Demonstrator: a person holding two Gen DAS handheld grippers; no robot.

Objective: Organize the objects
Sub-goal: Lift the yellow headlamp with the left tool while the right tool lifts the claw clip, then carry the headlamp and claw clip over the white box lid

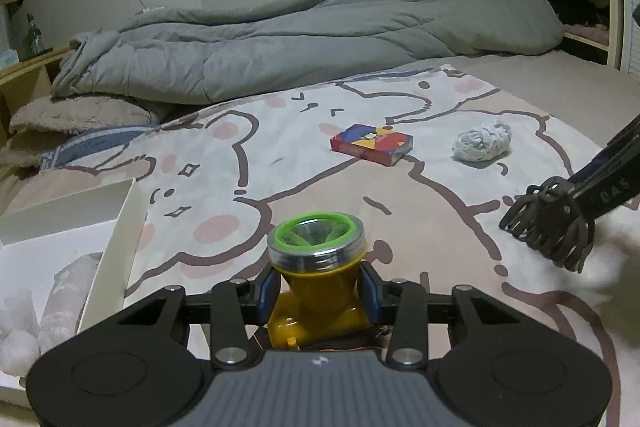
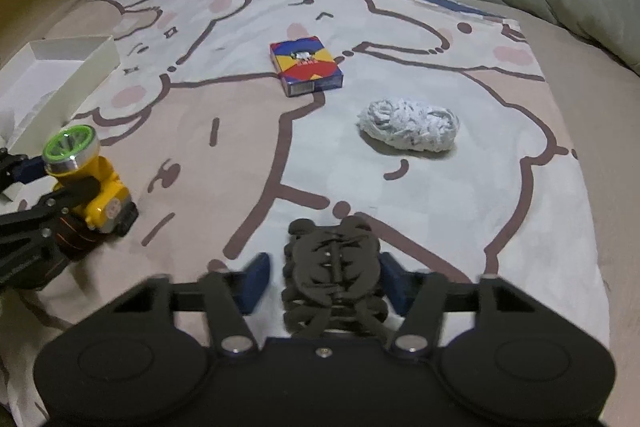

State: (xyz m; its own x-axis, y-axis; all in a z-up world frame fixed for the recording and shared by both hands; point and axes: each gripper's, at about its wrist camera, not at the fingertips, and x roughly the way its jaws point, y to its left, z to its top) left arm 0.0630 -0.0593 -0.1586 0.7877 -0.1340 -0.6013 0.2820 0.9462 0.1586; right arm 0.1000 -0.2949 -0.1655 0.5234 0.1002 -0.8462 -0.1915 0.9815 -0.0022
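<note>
A yellow flashlight (image 1: 316,239) with a green-rimmed lens stands lens-up on the cartoon bedsheet. My left gripper (image 1: 318,283) is shut on its yellow neck, both blue pads pressed against it. The right wrist view shows the same flashlight (image 2: 92,183) at far left, in the left gripper (image 2: 60,183). A dark hair claw clip (image 2: 332,267) lies on the sheet between the fingers of my right gripper (image 2: 324,279). The right pad touches it, and a narrow gap shows at the left pad. From the left wrist, the clip (image 1: 548,227) sits at the tip of the right gripper (image 1: 576,199).
An open white box (image 1: 120,227) at the left holds a rolled cloth and cotton balls (image 1: 20,347). A colourful card box (image 2: 306,67) and a crumpled white bundle (image 2: 408,125) lie farther up the sheet. A grey duvet (image 1: 280,39) is heaped at the back.
</note>
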